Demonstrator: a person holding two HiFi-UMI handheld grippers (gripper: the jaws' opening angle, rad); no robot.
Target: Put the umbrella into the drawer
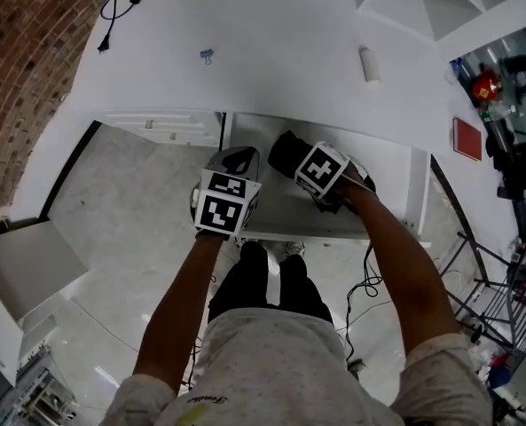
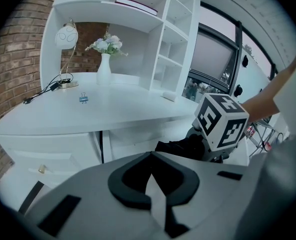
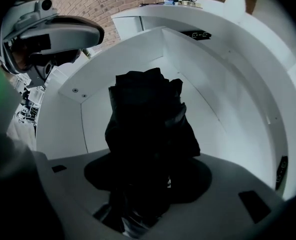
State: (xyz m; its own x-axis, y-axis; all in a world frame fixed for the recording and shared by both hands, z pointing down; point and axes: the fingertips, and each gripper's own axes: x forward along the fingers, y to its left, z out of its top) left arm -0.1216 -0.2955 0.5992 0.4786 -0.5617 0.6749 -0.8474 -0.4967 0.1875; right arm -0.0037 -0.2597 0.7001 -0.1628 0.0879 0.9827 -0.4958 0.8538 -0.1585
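Umbrella [image 3: 148, 119], black and folded, sits clamped in the jaws of the right gripper [image 3: 148, 204], aimed steeply down into the open drawer [image 3: 227, 99]. Here's the worry: the fabric is loose and bunched, so I'd guess the jaws grip cloth more than shaft, and it could slide or twist out early. Released at this steep angle, it may tip and lean on the drawer's front edge and block closing. Further in, its far end looks close to the drawer's back corner and could jam there. Above that, the tabletop [image 1: 271, 51] edge overhangs the drawer's rear, something to bump.

The left gripper [image 2: 150, 184], jaws closed on nothing, hangs at the drawer's front left corner, just beside the right one. The umbrella runs out from between the right jaws, over the drawer floor. Whether it touches, I can't tell.
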